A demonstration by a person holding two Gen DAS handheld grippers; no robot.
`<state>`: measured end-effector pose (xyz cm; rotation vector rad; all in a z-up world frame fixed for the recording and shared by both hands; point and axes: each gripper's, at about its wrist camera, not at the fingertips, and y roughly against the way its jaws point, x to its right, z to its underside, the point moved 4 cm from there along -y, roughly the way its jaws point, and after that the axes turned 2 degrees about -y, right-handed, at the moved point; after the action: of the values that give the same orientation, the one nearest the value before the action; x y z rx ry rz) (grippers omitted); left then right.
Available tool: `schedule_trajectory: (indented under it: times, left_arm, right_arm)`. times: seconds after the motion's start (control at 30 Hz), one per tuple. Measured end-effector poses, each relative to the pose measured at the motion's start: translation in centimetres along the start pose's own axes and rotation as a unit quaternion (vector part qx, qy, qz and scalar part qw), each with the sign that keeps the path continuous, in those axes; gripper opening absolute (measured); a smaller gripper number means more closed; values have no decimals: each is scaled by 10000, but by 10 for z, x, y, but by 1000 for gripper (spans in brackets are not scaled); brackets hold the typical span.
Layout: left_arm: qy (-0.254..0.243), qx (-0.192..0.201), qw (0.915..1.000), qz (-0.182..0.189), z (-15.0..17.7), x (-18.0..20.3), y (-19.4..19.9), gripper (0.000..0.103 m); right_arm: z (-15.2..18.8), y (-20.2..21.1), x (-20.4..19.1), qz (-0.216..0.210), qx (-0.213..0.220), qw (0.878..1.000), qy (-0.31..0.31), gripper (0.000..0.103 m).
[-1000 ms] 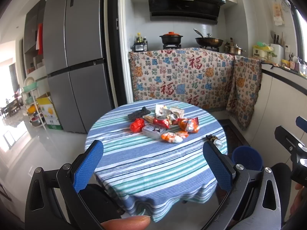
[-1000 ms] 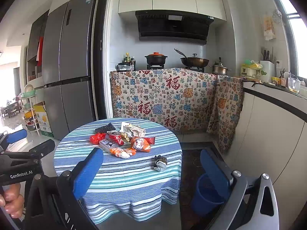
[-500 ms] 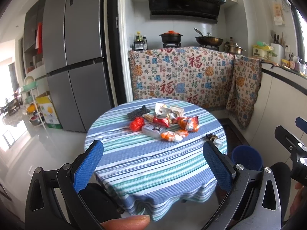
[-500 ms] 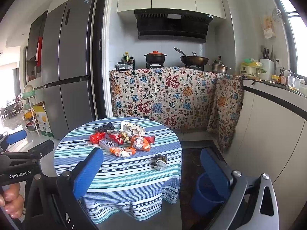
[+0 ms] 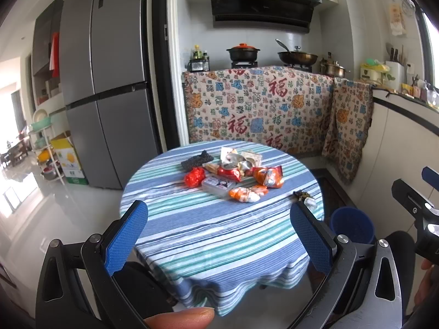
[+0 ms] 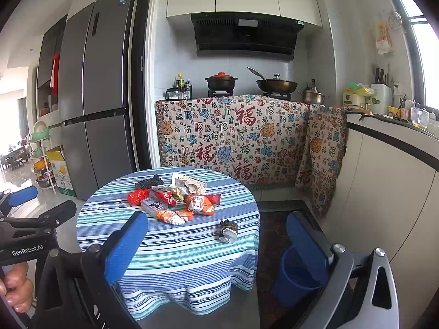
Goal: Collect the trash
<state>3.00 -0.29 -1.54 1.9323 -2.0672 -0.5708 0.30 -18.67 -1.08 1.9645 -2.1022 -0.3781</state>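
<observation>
Crumpled wrapper (image 6: 228, 232), lone at frame centre on table (image 6: 170, 249), lies ahead of right hand-held gripper (image 6: 216, 246), nearer than left hand-held gripper (image 5: 219, 235); both spread, empty

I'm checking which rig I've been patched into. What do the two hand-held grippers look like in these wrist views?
The left hand-held gripper has a black angular frame with triangular cut-outs, silver bolts and two flat fingers faced with blue textured pads. The right hand-held gripper matches it, though its right side looks greyer. In the right wrist view the left unit's black body carries white "GenRobot.AI" lettering. No cables or sleeves show.
</observation>
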Motion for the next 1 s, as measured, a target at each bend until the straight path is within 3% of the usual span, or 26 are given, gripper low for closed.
schedule_trajectory:
  times: [1.0]
  left_arm:
    - [-18,-30,10000,21,7,3,0,103]
  right_arm:
    - [4,-2,4,20,-8,10000,39,103]
